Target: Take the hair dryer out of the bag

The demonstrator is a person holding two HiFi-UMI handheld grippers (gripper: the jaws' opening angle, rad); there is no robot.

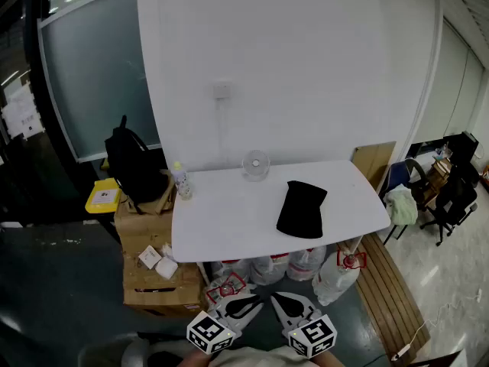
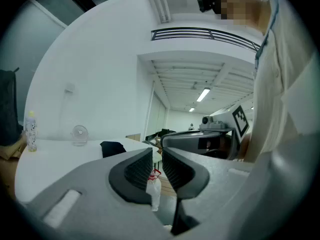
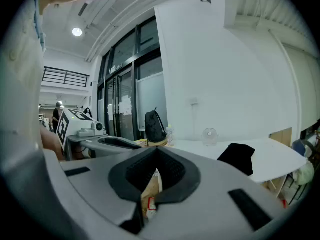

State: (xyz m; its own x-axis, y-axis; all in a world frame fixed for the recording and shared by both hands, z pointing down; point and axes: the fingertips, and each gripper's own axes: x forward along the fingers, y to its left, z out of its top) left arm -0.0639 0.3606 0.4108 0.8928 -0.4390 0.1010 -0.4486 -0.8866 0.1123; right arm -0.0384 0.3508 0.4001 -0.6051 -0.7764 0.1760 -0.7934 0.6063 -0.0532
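- Left gripper (image 2: 157, 159): jaws stand a narrow slit apart with nothing between them.
- Right gripper (image 3: 155, 156): jaws closed tip to tip, empty. It sits just beside the left one, and the two noses angle toward each other.
- Bag (image 1: 302, 209): black, on the table (image 1: 229, 232), ahead of both grippers and well apart from them. It lies left of where the left jaws point and right of where the right jaws point.
- Dryer: no view shows it.
- Fan (image 1: 256, 164): stands beyond the bag, farther from the grippers.
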